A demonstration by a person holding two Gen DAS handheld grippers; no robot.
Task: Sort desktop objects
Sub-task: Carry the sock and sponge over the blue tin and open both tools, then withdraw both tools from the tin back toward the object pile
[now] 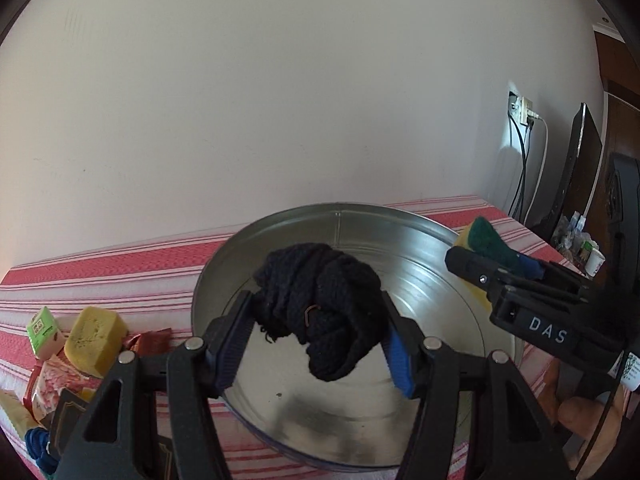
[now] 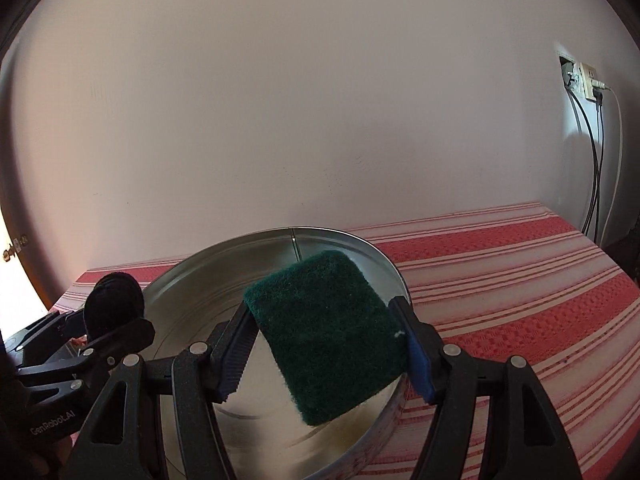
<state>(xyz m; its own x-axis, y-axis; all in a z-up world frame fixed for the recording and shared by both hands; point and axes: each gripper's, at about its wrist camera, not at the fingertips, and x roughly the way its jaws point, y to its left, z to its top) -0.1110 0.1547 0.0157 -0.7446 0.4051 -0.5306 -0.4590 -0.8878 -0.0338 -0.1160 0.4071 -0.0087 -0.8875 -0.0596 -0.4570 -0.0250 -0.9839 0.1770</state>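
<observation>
Galvanised metal tray on the red-striped tablecloth, centre. Left gripper, angled down from 6 o'clock, jaws clamped on a black knitted cloth over the tray. Right gripper, likewise angled, grips a green-faced scouring sponge above the tray's 3 o'clock rim.

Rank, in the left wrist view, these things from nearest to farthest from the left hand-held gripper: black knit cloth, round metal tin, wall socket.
1. Black knit cloth: clamped in the left hand-held gripper.
2. Round metal tin: just under and ahead of it.
3. Wall socket: far right, on the wall behind the table.
</observation>
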